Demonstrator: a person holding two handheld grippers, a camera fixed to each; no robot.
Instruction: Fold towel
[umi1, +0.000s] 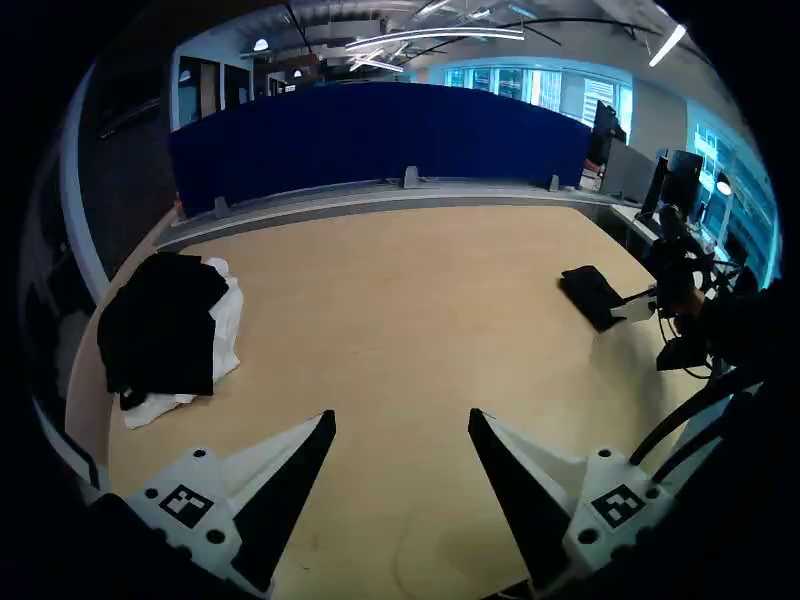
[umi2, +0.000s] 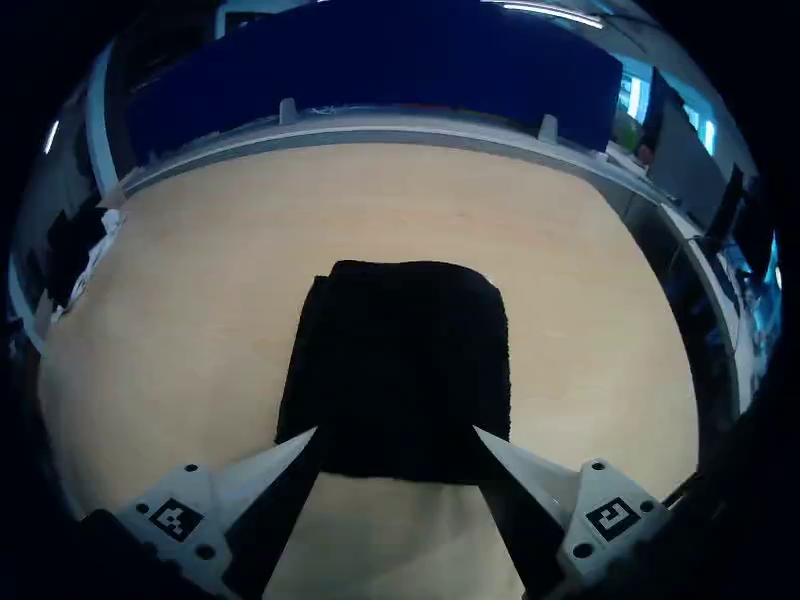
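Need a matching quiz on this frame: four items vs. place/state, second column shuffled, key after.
1. folded black towel
2. cloth pile
3. blue partition
4. left gripper

A. stands along the far edge of the table
B. open above bare table
C. lies flat, near edge between the open fingers of the right gripper
D. heaped, black over white, near the table's left edge in the left gripper view

Pairs: 1-C, 2-D, 3-A, 4-B
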